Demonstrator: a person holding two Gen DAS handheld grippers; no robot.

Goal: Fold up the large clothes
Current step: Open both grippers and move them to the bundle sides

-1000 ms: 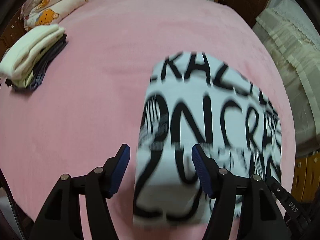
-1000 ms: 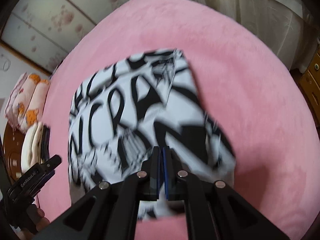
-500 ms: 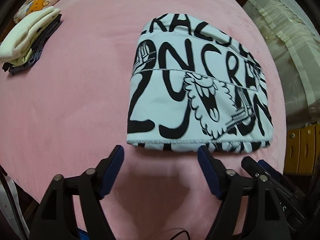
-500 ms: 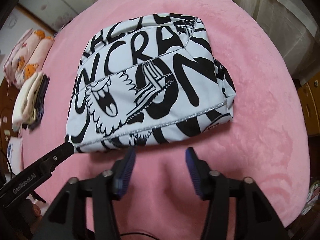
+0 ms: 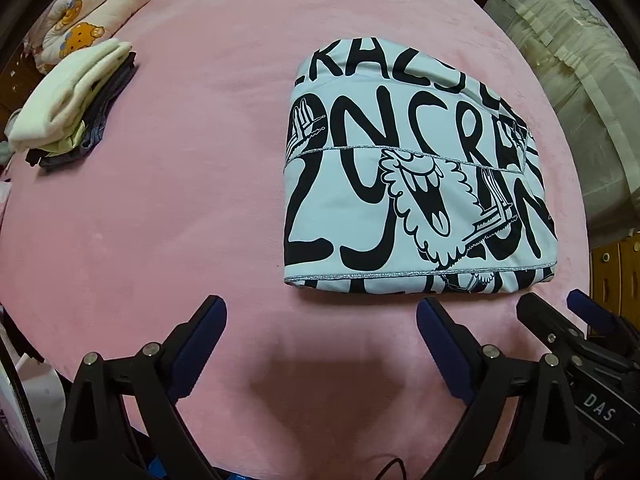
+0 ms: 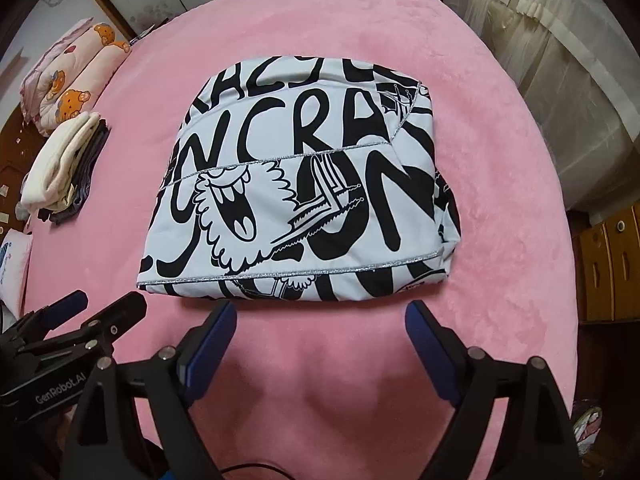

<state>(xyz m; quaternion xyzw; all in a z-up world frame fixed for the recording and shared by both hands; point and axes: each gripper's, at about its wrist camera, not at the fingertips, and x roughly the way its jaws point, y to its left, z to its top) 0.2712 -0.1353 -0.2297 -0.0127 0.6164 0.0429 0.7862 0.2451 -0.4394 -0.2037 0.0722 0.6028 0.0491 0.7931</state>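
A white garment with large black lettering (image 5: 412, 184) lies folded into a compact rectangle on the pink bed (image 5: 192, 208). It also shows in the right wrist view (image 6: 304, 200). My left gripper (image 5: 320, 316) is open and empty, just in front of the garment's near left edge. My right gripper (image 6: 320, 320) is open and empty, just in front of the garment's near edge. Neither touches the cloth. The right gripper shows at the lower right of the left wrist view (image 5: 560, 320).
A stack of folded clothes, cream on top of dark ones (image 5: 72, 100), lies at the bed's left side, also in the right wrist view (image 6: 60, 164). Bear-print bedding (image 5: 96, 12) lies behind it. A covered piece of furniture (image 5: 580, 80) and wooden drawers (image 6: 608, 256) stand to the right.
The right gripper was shut on the garment a second ago; it has opened and let go. Both grippers have drawn back towards the near edge and the garment now lies still and folded.
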